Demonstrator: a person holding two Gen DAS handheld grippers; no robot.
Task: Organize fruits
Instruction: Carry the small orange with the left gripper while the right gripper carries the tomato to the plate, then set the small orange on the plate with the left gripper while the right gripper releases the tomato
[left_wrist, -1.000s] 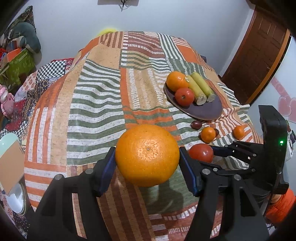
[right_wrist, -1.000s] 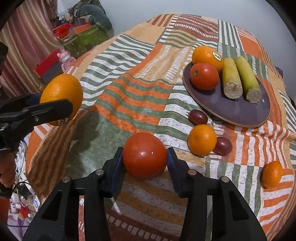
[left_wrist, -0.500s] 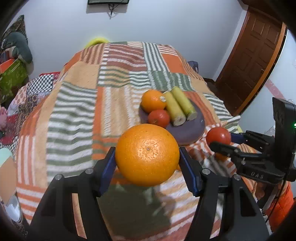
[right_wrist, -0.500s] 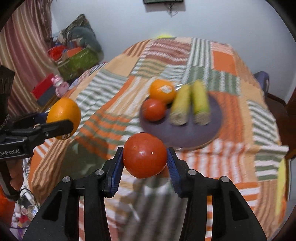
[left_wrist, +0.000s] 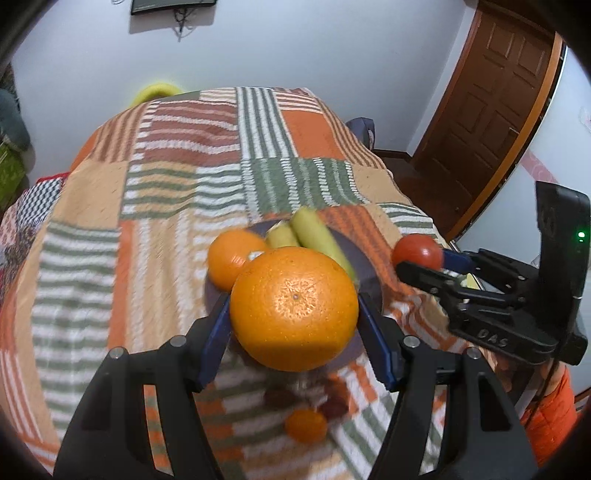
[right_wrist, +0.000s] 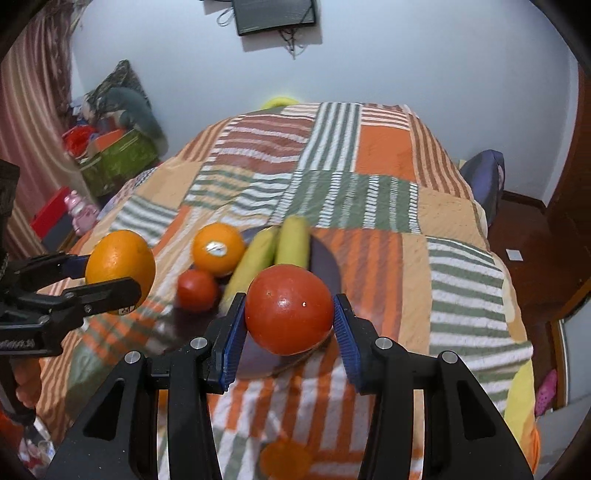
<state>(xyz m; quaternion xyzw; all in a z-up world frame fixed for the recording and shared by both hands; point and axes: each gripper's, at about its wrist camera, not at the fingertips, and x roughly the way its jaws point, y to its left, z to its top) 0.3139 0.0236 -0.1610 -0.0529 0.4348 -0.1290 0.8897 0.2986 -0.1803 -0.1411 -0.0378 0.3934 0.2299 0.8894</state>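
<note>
Two loads aloft | left gripper (left_wrist: 293, 325) pinches orange (left_wrist: 294, 308), right gripper (right_wrist: 289, 325) pinches tomato (right_wrist: 289, 309) — both above plate (right_wrist: 325, 260) | lower singly into bare spots — release gently, avoid rolling.

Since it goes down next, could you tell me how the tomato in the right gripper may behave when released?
The tomato is round and glossy, so it will probably roll unless it rests against something. The right gripper touches only its sides; its skin looks smooth, likely slippery and easily bruised.
</note>
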